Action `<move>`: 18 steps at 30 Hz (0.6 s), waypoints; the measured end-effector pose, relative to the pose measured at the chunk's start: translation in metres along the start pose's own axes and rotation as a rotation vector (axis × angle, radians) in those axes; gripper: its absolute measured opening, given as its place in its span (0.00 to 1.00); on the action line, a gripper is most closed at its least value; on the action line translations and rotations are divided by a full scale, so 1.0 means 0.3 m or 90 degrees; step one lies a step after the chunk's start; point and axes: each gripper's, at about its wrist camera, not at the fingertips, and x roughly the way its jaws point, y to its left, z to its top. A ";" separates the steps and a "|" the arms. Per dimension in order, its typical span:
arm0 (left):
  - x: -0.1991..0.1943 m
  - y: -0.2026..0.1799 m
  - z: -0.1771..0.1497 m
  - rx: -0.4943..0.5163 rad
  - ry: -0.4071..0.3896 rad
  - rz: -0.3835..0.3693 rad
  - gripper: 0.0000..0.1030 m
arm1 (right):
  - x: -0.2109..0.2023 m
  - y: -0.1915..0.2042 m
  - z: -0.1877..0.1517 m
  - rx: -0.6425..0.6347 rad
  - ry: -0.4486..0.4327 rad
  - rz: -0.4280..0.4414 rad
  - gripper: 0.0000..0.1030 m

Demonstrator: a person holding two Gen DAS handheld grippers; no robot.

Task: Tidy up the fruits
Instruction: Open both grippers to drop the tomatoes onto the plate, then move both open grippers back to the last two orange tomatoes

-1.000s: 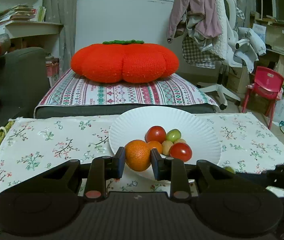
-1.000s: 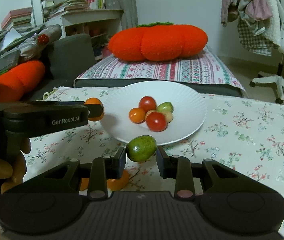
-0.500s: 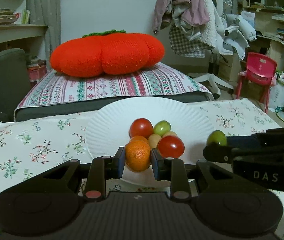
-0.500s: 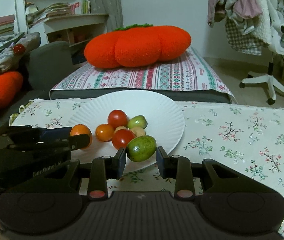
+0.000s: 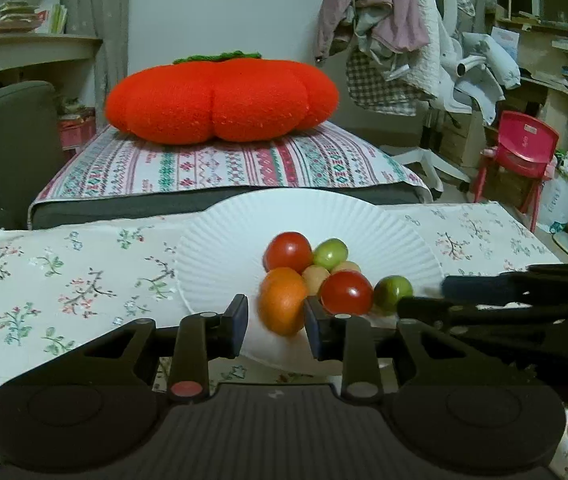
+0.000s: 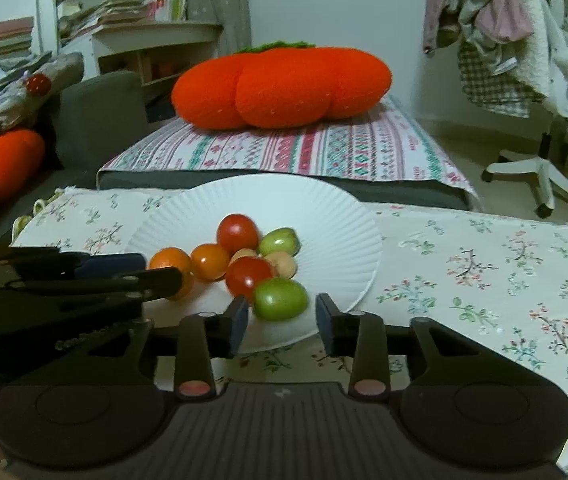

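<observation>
Release step: both fruits sit at the near edge of the paper plate [image 5: 212,240], beside the heap of small tomatoes [image 6: 238,232]. The left gripper [image 5: 276,320] is spread, with the orange fruit [image 5: 284,304] between its jaws and a gap on the left side. The right gripper [image 6: 282,320] is spread around the green fruit [image 6: 280,299]. Judged next: retract both grippers straight back without nudging the fruit.

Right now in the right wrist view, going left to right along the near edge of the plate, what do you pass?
Left tool → orange fruit → near red tomato → green fruit → bare plate → floral tablecloth.
</observation>
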 end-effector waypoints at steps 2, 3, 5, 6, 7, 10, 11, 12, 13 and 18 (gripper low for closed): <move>-0.011 0.016 0.007 -0.009 -0.006 0.007 0.18 | -0.013 -0.014 0.006 0.012 -0.008 -0.006 0.39; -0.018 0.030 0.010 -0.019 -0.008 0.010 0.18 | -0.022 -0.022 0.009 0.020 -0.010 -0.010 0.41; -0.028 0.054 0.016 -0.042 -0.009 0.013 0.18 | -0.033 -0.037 0.010 0.037 -0.014 -0.020 0.45; -0.031 0.067 0.019 -0.056 -0.008 0.013 0.18 | -0.033 -0.043 0.009 0.046 -0.015 -0.027 0.49; -0.033 0.074 0.019 -0.065 -0.006 0.012 0.18 | -0.033 -0.049 0.008 0.055 -0.013 -0.034 0.51; -0.037 0.077 0.016 -0.076 0.010 0.020 0.18 | -0.024 -0.058 0.000 0.076 0.000 -0.042 0.51; -0.040 0.071 0.014 -0.073 0.015 0.026 0.18 | -0.024 -0.058 -0.002 0.082 0.004 -0.042 0.51; -0.044 0.068 0.013 -0.070 0.018 0.029 0.18 | -0.026 -0.057 -0.004 0.085 0.005 -0.041 0.51; -0.049 0.066 0.013 -0.069 0.020 0.032 0.18 | -0.029 -0.054 -0.004 0.086 0.004 -0.037 0.53; -0.086 0.066 0.014 -0.069 0.024 0.047 0.22 | -0.068 -0.020 -0.003 0.075 -0.010 -0.016 0.63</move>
